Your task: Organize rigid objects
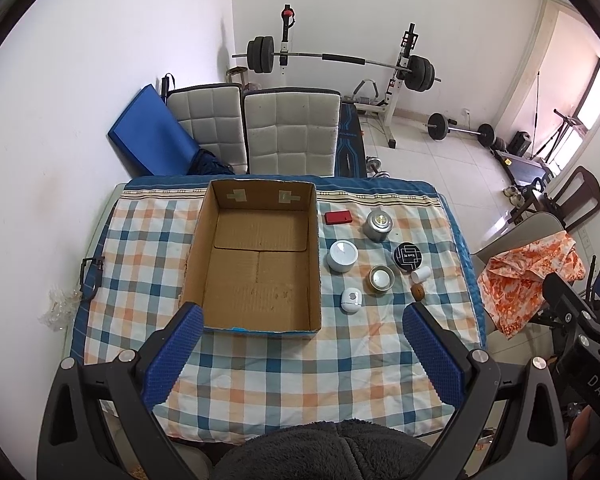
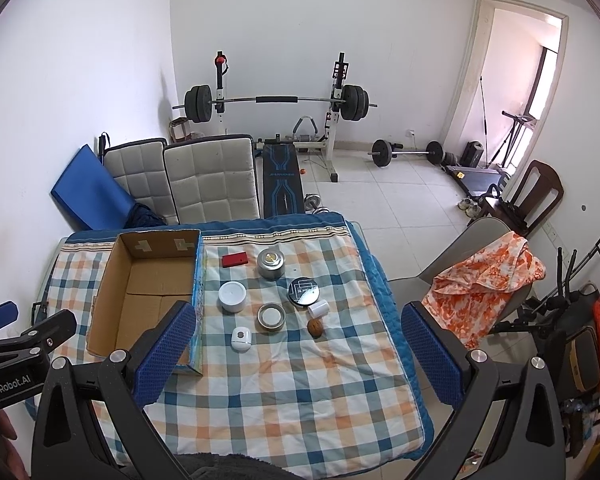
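You have a matt brown cardboard box with rough, scuffed corrugated walls, standing on a soft checked cloth with a quilted, slightly creased weave. To the box's right, the far metal tin looks brushed and shiny, and the nearer open tin shows the same dull silver sheen. The 2 white pieces, the round jar and the small case, look like smooth plastic. The black round lid is glossy. Your gripper pads show a blue, knobbly, rubbery texture on matt black frames.
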The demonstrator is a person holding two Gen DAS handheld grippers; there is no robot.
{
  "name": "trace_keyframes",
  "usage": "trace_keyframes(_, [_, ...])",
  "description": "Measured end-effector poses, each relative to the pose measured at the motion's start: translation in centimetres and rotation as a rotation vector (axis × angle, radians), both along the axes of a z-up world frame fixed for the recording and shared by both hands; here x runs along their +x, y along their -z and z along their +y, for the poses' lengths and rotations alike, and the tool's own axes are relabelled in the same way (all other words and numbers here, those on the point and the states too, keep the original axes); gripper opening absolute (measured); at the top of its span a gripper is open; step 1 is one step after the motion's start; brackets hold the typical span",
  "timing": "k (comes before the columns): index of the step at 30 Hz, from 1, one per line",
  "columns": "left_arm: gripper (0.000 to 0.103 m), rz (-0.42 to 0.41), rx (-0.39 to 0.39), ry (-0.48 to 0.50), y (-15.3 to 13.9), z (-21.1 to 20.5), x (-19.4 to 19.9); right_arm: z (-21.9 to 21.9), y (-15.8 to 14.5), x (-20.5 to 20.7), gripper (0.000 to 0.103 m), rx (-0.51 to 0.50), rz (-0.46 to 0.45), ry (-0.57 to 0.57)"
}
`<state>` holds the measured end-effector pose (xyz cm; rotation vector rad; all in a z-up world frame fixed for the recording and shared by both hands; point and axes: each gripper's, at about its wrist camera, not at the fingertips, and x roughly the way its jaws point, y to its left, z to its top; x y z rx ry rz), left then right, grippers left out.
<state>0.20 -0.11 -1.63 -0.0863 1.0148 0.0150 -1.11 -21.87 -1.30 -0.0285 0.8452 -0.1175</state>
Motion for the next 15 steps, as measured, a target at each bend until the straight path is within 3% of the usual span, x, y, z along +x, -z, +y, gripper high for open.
trace_keyframes(15, [0.102,0.007,-0.002,0.016,-0.09,0.29,0.44,-0.02,-0.8,0.22,0.103,0.005,0.001,0.005])
